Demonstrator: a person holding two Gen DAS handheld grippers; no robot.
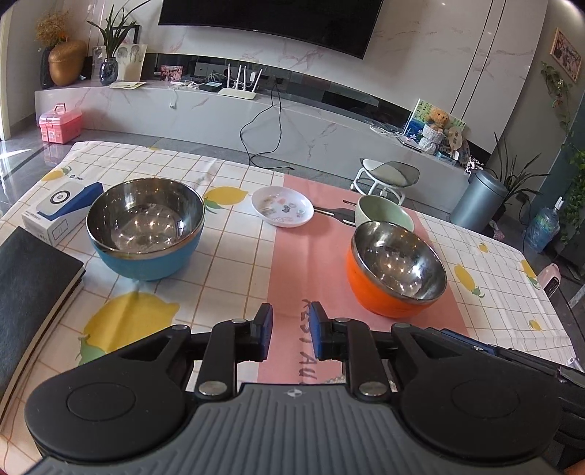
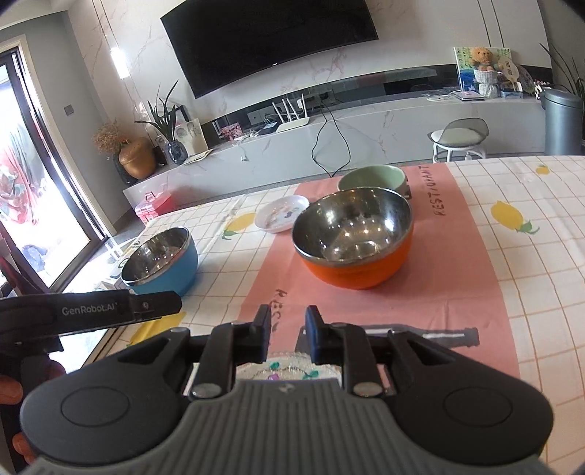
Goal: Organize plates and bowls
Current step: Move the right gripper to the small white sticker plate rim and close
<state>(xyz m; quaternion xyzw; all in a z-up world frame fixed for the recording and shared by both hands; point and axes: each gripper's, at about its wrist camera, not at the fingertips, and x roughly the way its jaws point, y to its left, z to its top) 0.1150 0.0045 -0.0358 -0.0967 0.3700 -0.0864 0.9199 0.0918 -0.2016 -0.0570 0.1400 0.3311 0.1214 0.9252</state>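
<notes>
My left fingers and right fingers hang slightly spread, pinching nothing, over the worktop's pink runner. Blue bowl nears its left edge, orange bowl mid-runner; a television hangs beyond.

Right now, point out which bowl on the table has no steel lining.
The pale green bowl, at the far end of the pink mat behind the orange bowl. The orange and the blue bowl both have shiny steel insides.

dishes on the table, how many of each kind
steel-lined bowls: 2, a blue bowl and an orange bowl
green bowl: 1
small white plate: 1
patterned dish partly hidden below the right gripper: 1
total: 5
</notes>
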